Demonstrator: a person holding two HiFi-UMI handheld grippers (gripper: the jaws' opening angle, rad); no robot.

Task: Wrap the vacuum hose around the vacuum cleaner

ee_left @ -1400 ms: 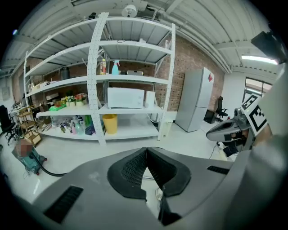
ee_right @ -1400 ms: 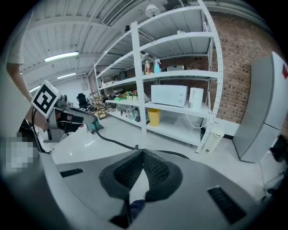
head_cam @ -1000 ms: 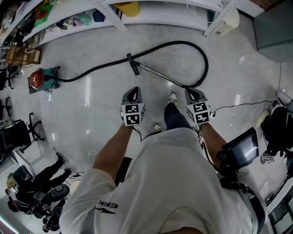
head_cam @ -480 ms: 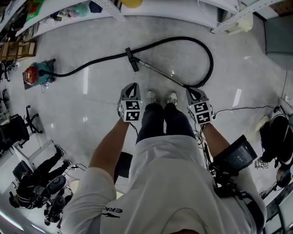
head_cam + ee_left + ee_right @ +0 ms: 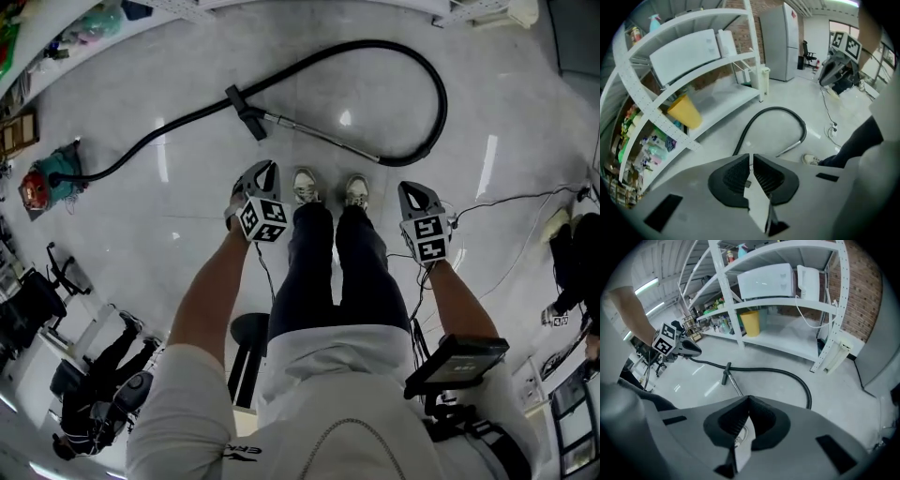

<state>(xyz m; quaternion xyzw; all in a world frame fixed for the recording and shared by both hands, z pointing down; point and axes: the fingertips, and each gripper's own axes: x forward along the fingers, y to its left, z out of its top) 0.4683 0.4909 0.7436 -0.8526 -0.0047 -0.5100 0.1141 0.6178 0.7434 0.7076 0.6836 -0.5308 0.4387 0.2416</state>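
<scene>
1. Head view: a person in a white shirt and dark trousers is standing on a pale glossy floor (image 5: 141, 244), gripping a pair of tongs in each hand, both arms reaching down towards the middle of the frame.
2. The left tongs (image 5: 266, 169) are hovering just left of the person's shoes (image 5: 305, 186), and the right tongs (image 5: 411, 189) are hovering just right of them. Both are pointing towards the top of the frame, apart from everything on the floor.
3. In the left gripper view the ribbed pads (image 5: 733, 177) are pressing together with nothing between them. In the right gripper view the tongs are likewise closing tip to tip, pinching nothing.
4. The vacuum hose (image 5: 441, 94) is lying loose across the upper half of the head view. It is running from the vacuum cleaner (image 5: 42, 183) at the left edge up and to the right, curving round at the upper right and joining a metal wand (image 5: 319, 136).
5. The wand is slanting back to the floor nozzle (image 5: 244, 98) at upper centre-left, where the nozzle is lying against the hose.
6. The vacuum cleaner, red and teal, is sitting well apart from both tongs, with the hose stretching away from it, unwrapped.
7. A thin cable (image 5: 506, 199) is trailing over the floor at the right, and white shelving (image 5: 778, 303) is standing beyond the hose in the right gripper view.
</scene>
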